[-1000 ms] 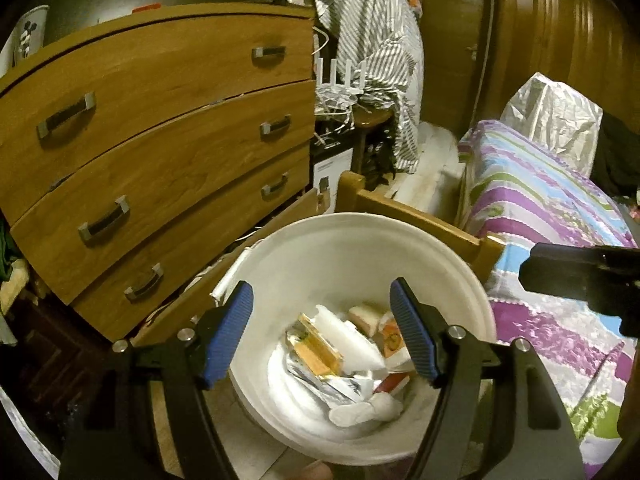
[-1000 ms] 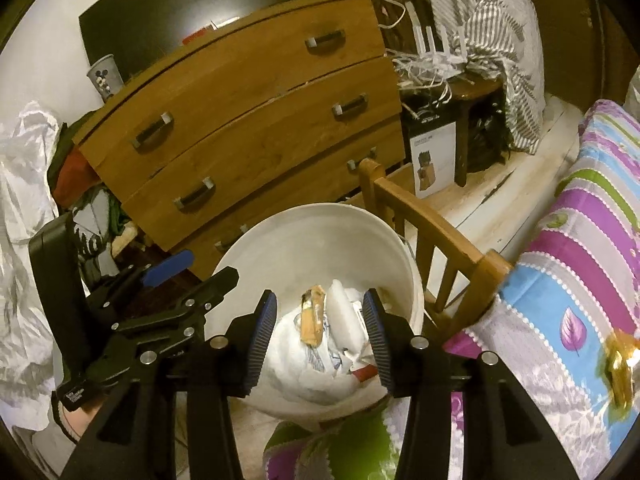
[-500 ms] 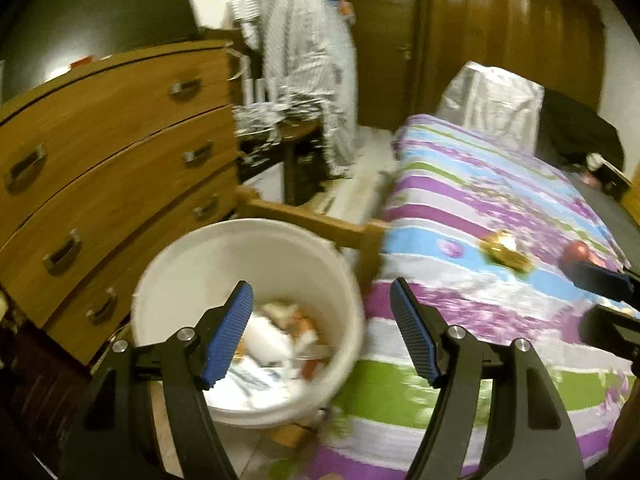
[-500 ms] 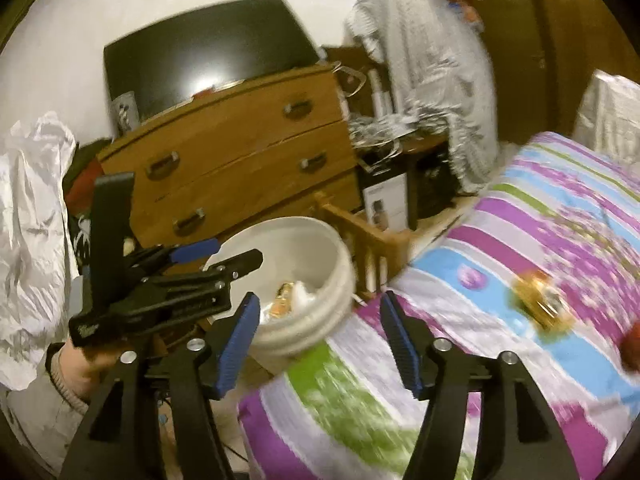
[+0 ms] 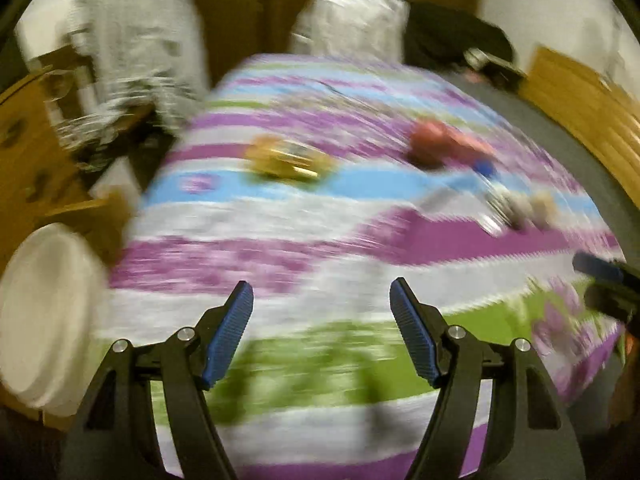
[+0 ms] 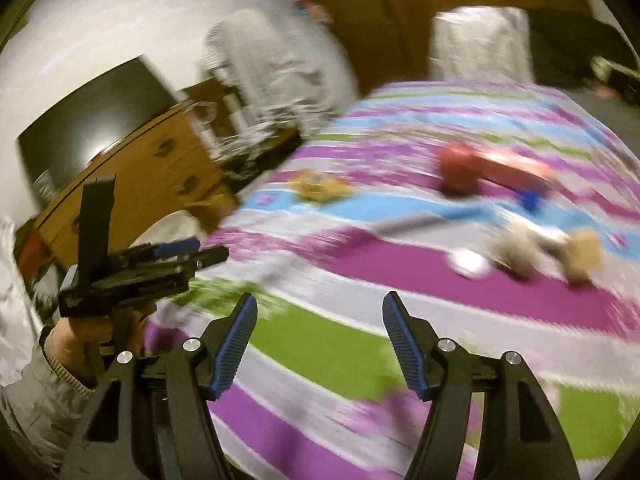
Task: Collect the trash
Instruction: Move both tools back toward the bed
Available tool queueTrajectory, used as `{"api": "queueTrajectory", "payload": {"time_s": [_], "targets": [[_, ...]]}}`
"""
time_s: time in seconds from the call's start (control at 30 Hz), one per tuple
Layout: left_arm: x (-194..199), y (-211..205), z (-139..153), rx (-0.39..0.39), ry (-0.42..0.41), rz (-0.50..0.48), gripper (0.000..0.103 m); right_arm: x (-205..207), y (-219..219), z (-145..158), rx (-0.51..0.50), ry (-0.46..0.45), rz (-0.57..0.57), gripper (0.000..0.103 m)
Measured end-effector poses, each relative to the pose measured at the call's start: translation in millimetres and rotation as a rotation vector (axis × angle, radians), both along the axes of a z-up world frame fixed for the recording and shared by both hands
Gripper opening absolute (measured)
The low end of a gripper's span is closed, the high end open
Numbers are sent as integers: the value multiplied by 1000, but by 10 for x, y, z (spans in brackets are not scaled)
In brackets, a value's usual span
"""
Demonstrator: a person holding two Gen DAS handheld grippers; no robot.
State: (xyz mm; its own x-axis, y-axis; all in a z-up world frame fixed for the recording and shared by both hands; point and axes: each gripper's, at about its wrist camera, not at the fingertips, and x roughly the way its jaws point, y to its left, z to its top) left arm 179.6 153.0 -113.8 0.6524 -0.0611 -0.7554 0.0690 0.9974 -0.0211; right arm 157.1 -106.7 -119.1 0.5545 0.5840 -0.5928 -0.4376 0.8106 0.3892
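Both views are blurred by motion. My left gripper [image 5: 322, 300] is open and empty over the striped bedspread [image 5: 320, 240]. My right gripper [image 6: 320, 312] is open too, with nothing between its blue pads. On the bed lie a yellow wrapper [image 5: 286, 158], a red tube-like item [image 5: 440, 146], a thin stick [image 6: 416, 222] and small crumpled pieces [image 6: 516, 252] beside a tan lump [image 6: 582, 256]. The white trash bucket [image 5: 44, 312] stands at the bed's left corner, behind both grippers. The left gripper [image 6: 176, 258] also shows at the left of the right wrist view, held by a hand [image 6: 92, 328].
A wooden dresser [image 6: 132, 184] with a dark screen [image 6: 88, 120] above stands left of the bed. Striped clothing [image 5: 136, 48] hangs behind it. A silvery bag [image 5: 348, 26] and dark items [image 5: 452, 40] sit at the bed's far end. A wooden board [image 5: 580, 108] borders the right side.
Both grippers swung right, away from the bucket, and now face the bed with its litter. The right gripper's jaws stand wider than a second ago. The bucket slid to the left edge.
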Motion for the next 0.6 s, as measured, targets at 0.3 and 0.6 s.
{"api": "queueTrajectory", "payload": {"time_s": [0.3,0.6], "targets": [[555,-1280,-423,-3,74,-235,67,42,-822,-294,-2,10,-121,67],[1033,-1746,-594,31,105,-262,65,308,-1115,-530,19,50,-169,67]]}}
